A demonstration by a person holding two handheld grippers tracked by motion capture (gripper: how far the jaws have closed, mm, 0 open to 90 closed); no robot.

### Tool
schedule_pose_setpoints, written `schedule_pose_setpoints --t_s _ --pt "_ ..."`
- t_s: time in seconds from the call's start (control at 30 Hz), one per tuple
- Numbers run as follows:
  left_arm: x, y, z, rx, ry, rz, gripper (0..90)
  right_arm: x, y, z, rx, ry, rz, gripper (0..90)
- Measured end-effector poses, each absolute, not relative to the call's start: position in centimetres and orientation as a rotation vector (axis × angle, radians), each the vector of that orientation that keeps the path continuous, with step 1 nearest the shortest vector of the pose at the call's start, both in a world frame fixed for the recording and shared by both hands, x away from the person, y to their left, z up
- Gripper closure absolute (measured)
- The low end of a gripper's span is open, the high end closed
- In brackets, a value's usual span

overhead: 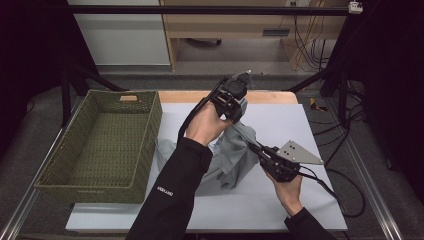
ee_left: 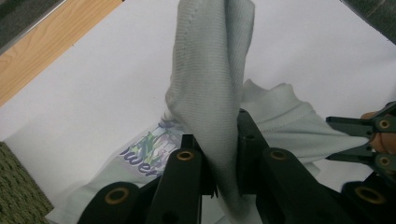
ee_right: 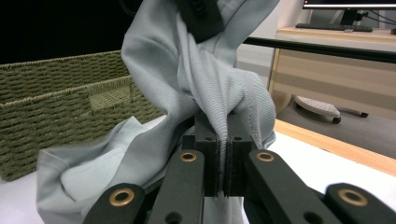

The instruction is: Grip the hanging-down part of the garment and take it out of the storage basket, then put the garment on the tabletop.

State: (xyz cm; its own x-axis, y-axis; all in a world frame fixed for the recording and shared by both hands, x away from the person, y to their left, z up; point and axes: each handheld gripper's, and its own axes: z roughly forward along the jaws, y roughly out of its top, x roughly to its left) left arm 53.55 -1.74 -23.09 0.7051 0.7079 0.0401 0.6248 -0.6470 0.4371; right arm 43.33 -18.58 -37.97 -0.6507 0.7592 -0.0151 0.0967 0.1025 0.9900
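A white-topped table (overhead: 280, 125) is seen from above, with a strip of bare wood along its far edge. A pale grey shirt (overhead: 235, 160) is held up off the table by two hand-held grippers. Part of it is bunched on the white surface near the middle, just beside a green woven basket (overhead: 102, 142) that stands on the table's left side.

The left gripper (overhead: 239, 114) is raised over the far middle of the table, gripped by a hand (overhead: 206, 125) in a black sleeve. In the left gripper view its two black jaws are seen pressed against a thick ribbed fold of the shirt (ee_left: 210, 93) — they are nearly together, parted only by the cloth between them. Below that fold the rest of the shirt is spread on the table, and a printed design in blue, green and purple (ee_left: 152, 151) can be made out on it; the lettering is too partial to be read. The other gripper's jaw tips (ee_left: 359, 140) are seen at the right edge, pinching a stretched edge of the cloth.

The right gripper (overhead: 254, 146) is held lower and nearer, with a grey three-cornered plate on top. In the right gripper view its jaws are clamped tight on a hemmed edge of the shirt (ee_right: 219, 93) — no gap is visible. The cloth is drawn up from there to the left gripper's jaws (ee_right: 201, 16) at the top, with the basket (ee_right: 60, 98) behind.
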Motion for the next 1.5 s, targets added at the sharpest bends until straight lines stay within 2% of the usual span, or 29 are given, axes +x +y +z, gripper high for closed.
schedule_pose_setpoints --t_s 0.03,0.07,0.13,0.43,0.57,1.13,1.5 --pt "53.5 -1.8 -23.1 2.522 1.035 0.305 81.2 43.4 -18.4 -38.4 0.819 1.853 1.593 81.0" --pt "53.5 -1.8 -23.1 2.528 1.038 0.315 81.2 43.4 -18.4 -38.4 0.819 1.853 1.593 81.0" --pt "53.5 -1.7 -23.2 2.526 1.037 0.312 81.2 43.4 -18.2 -38.8 0.818 1.869 1.596 70.9" --pt "53.8 -1.4 -24.1 2.533 1.041 0.318 81.2 43.0 -18.4 -39.6 0.834 1.845 1.615 16.6" --pt "53.7 -1.1 -24.2 2.53 1.039 0.311 81.2 42.8 -19.5 -39.1 0.92 1.779 1.613 4.0" --pt "53.4 -0.1 -26.1 2.519 0.986 0.308 80.9 42.4 -23.3 -40.5 0.934 1.732 1.58 0.7" --pt "52.3 1.2 -29.7 2.469 0.931 0.308 80.4 41.9 -24.2 -41.4 0.96 1.747 1.587 0.5"
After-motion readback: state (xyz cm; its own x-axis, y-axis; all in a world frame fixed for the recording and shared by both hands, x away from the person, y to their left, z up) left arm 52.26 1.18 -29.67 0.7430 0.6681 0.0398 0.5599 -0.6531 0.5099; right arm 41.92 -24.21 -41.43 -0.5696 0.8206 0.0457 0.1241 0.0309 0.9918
